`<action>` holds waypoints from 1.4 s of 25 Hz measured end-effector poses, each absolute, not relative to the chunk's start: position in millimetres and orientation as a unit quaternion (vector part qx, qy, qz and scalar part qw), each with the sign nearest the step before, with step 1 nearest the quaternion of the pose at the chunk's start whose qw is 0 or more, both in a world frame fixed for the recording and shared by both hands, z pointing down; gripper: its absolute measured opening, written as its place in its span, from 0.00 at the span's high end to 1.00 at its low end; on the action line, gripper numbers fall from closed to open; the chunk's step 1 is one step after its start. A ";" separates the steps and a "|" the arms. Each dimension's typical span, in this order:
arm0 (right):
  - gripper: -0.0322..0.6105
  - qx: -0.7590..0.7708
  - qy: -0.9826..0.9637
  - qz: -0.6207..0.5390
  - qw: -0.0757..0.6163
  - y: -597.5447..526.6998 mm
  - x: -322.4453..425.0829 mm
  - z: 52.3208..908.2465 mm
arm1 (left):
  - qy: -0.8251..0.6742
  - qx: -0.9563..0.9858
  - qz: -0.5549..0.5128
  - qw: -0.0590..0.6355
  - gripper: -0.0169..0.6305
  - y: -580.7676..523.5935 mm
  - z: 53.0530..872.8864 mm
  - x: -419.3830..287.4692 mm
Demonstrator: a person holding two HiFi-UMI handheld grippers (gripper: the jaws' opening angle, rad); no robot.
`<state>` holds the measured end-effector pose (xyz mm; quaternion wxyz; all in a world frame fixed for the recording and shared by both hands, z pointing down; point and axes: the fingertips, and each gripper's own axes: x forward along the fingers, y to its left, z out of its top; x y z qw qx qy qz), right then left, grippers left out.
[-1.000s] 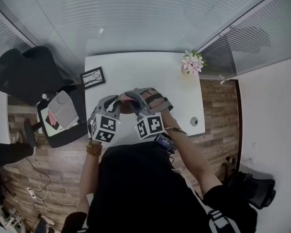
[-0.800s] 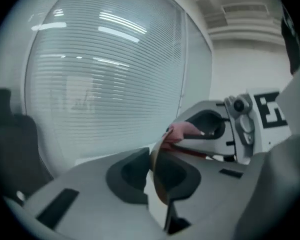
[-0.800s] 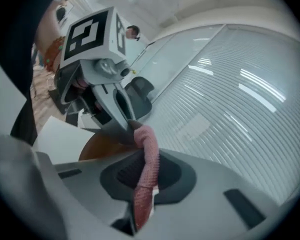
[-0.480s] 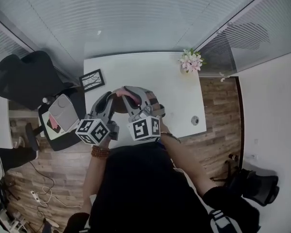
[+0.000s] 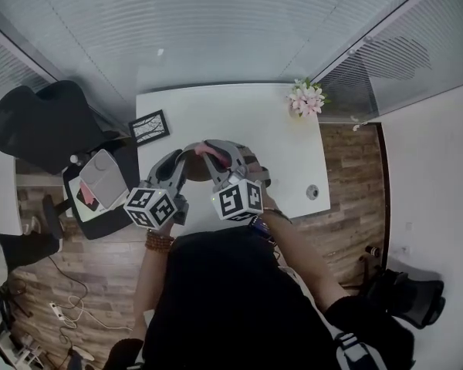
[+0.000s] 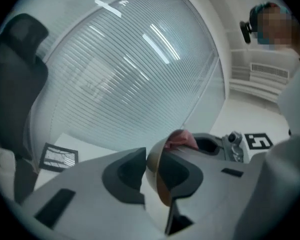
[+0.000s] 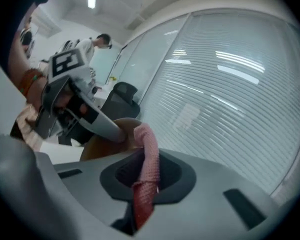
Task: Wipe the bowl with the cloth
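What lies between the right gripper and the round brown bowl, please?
A pink knitted cloth, clamped in the right gripper, reaches towards the bowl: right gripper view.

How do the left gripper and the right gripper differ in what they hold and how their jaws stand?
The left gripper has the rim of the brown bowl between its jaws, which have just been opening; the right gripper is shut on the pink cloth. The left gripper's jaws stand wider than the right gripper's. Both meet over the table.

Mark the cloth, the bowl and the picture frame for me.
cloth (image 7: 149, 156): right gripper view, middle of the pink strip.
bowl (image 6: 153, 168): left gripper view, outer wall near the rim.
picture frame (image 5: 148, 126): head view, its centre.
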<state>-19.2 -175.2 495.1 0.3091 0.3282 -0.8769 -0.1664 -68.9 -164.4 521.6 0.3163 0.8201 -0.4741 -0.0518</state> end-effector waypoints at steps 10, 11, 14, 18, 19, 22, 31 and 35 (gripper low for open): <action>0.91 0.266 -0.837 -0.307 0.366 -163.8 -28.2 497.3 | -0.496 0.839 0.147 0.169 0.95 -167.7 521.3 -50.4; 0.91 0.282 -0.840 -0.302 0.352 -165.5 -27.1 491.6 | -0.503 0.836 0.116 0.186 0.94 -168.9 516.5 -52.2; 0.90 0.350 -0.848 -0.268 0.293 -172.2 -21.6 470.3 | -0.502 0.819 -0.019 0.277 0.92 -172.0 503.1 -61.3; 0.91 0.398 -0.858 -0.206 0.251 -175.0 -17.9 460.2 | -0.484 0.794 -0.127 0.346 0.89 -172.8 499.5 -71.3; 0.91 0.390 -0.860 -0.204 0.260 -174.4 -18.3 464.3 | -0.489 0.799 -0.103 0.333 0.89 -171.4 503.6 -71.1; 0.91 0.333 -0.852 -0.258 0.310 -170.3 -17.6 480.5 | -0.504 0.831 0.066 0.228 0.89 -167.0 516.8 -64.8; 0.91 0.311 -0.843 -0.303 0.318 -165.4 -23.5 473.3 | -0.503 0.840 0.090 0.181 0.94 -170.7 503.4 -53.1; 0.91 0.395 -0.865 -0.203 0.234 -169.5 -13.8 449.1 | -0.508 0.811 -0.083 0.278 0.91 -169.4 482.7 -66.5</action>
